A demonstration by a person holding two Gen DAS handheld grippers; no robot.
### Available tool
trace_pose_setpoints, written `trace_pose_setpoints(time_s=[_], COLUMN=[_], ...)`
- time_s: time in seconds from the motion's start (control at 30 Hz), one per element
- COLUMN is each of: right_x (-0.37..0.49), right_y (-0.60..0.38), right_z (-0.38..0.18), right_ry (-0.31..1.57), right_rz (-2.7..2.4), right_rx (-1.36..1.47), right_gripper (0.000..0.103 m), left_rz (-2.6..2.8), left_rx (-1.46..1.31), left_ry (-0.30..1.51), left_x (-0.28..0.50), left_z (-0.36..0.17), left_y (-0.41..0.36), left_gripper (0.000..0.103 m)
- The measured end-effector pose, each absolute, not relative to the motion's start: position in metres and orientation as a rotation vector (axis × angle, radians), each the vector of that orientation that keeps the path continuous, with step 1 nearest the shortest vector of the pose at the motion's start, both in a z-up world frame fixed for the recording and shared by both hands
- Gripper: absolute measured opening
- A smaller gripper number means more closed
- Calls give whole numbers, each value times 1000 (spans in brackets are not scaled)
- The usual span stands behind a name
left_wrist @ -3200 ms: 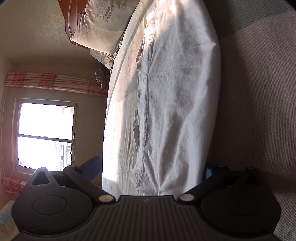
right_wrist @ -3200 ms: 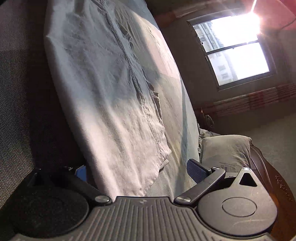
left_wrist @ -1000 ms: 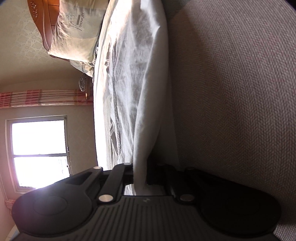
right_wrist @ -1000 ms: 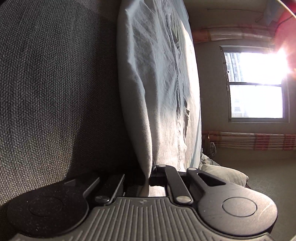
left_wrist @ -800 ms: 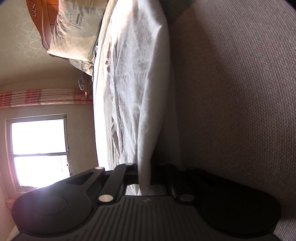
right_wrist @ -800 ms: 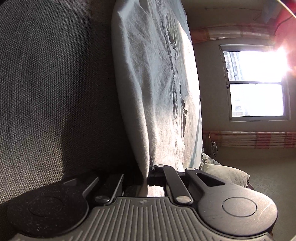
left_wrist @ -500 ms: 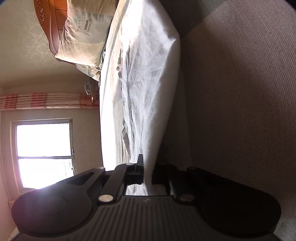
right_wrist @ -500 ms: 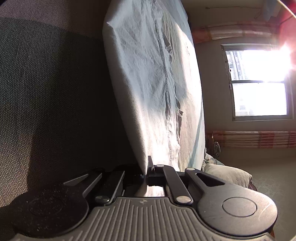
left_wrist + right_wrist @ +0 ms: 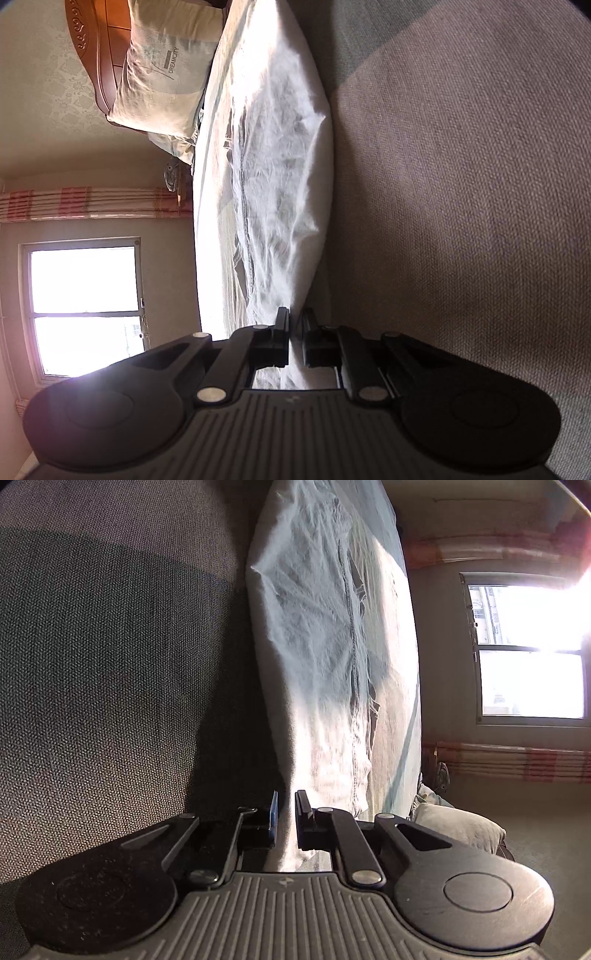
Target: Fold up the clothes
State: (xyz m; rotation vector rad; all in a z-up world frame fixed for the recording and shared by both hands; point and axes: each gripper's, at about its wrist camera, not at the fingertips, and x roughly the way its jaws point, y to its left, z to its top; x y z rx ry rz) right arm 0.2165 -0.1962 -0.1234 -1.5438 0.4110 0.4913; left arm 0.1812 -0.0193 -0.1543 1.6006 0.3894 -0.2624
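Note:
A pale, creased garment (image 9: 280,166) with a stitched seam lies folded lengthwise on the bed, and it also fills the middle of the right wrist view (image 9: 317,627). My left gripper (image 9: 295,325) sits at its near end. Its jaws stand a sliver apart, just starting to open, with the cloth edge still pinched between them. At the garment's other end, my right gripper (image 9: 286,808) has its jaws opening. The cloth runs through the gap against one finger, with a dark space beside the blue pad (image 9: 273,812).
A grey woven bed cover (image 9: 461,184) borders the garment, partly in shadow (image 9: 110,664). A pillow (image 9: 166,74) leans on the wooden headboard (image 9: 96,48). A bright window (image 9: 85,306) with a striped curtain (image 9: 85,203) lies beyond the bed.
Both grippers have drawn back along the garment, so more of the fold shows. The right jaws have parted from a tight pinch. A thin gap has appeared in the left jaws.

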Motion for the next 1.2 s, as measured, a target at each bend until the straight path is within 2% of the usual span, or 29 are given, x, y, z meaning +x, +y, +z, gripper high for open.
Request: trace_pose_setpoints(time_s=[0.03,0.07,0.1,0.13,0.23,0.4,0.5,0.7,0.77,0.8,0.83,0.87,0.9,1.03,1.2], right_x=[216,215,215,215,221,242,255,288,293,292,291,289,285,277,259], right_y=[-196,-196,-197,-197,-194,-185,-179,-174,-175,-178,-181,-181,-181,-189,-193], right_z=[-127,-130,-133,-136,-138,-141,-140,-137,-136,-137,-141,-145,-151,-147,-112], right_ry=[412,406,389,368,341,313,305,291,288,297,317,337,333,307,257], right_rz=[479,468,453,435,397,359,348,300,304,311,327,344,346,338,342], right_rx=[-1539,-1536,-1535,-1536,-1524,-1518,-1511,-1502,-1492,-1489,-1489,-1495,-1510,-1459,-1431], right_gripper=[38,44,54,58,58,59,59,65,63,53,31,19,14,13,12], left_rz=[-256,-250,-244,-239,-222,-193,-186,-128,-133,-138,-151,-165,-168,-165,-162], left_rx=[1604,1608,1610,1611,1598,1596,1609,1613,1607,1605,1596,1587,1588,1588,1576], left_ry=[390,390,385,380,356,344,345,376,378,380,397,416,410,361,300], left_x=[182,183,182,181,187,203,218,249,249,248,247,246,246,246,238], left_z=[-157,-159,-161,-163,-163,-162,-165,-170,-171,-171,-172,-173,-172,-161,-133], left_y=[-19,-19,-19,-18,-19,-23,-25,-21,-20,-19,-18,-17,-16,-11,-9], left_gripper=[10,17,30,34,36,44,44,42,37,31,25,13,12,7,5])
